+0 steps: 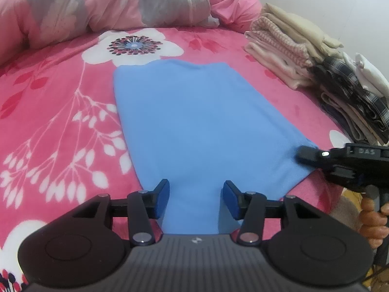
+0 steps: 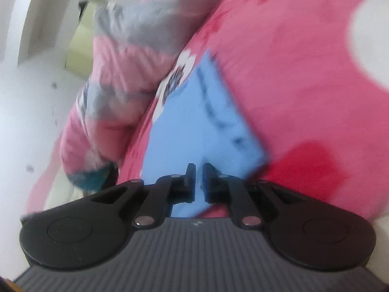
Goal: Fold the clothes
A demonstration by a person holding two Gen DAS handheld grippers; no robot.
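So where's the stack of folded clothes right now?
In the left wrist view, the stack of folded clothes sits on the pink floral blanket at the right edge, right of the blue garment.

Open pink bedspread (image 1: 60,112) is left free to the left of the flat blue garment (image 1: 194,121) and in a narrower strip beyond its far edge. The far side is closed off by a bunched pink-and-grey quilt (image 1: 109,4). The right side is blocked by stacks of folded clothes (image 1: 316,73), with only a narrow lane of bedspread left beside the garment. The near right corner is occupied by the right gripper (image 1: 301,154).
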